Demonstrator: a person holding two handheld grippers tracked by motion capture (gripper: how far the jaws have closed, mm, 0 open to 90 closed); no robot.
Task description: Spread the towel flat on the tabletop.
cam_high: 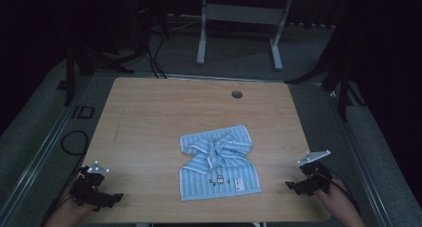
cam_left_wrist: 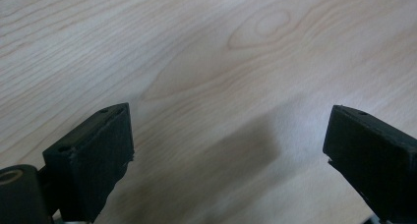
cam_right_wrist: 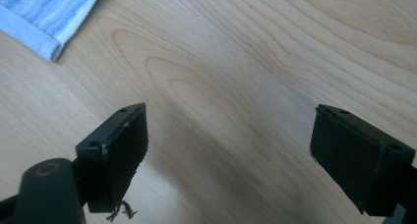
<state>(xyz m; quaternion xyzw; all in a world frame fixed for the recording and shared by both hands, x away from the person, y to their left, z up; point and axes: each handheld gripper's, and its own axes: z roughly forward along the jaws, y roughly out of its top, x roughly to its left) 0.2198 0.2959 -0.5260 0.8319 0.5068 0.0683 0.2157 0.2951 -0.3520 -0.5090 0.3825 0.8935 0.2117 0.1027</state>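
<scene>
A crumpled blue towel (cam_high: 219,163) is lying on the counter (cam_high: 149,112), with the left tongs (cam_high: 115,197) and right tongs (cam_high: 290,185) resting well apart from it at the near corners.

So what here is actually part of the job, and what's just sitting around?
Part of the job:
- blue striped towel, crumpled mid-table
- left hand-held gripper, open
- right hand-held gripper, open
- wooden table

Just around:
- cable hole in the tabletop
- white desk frame behind
- black floor cables
</scene>
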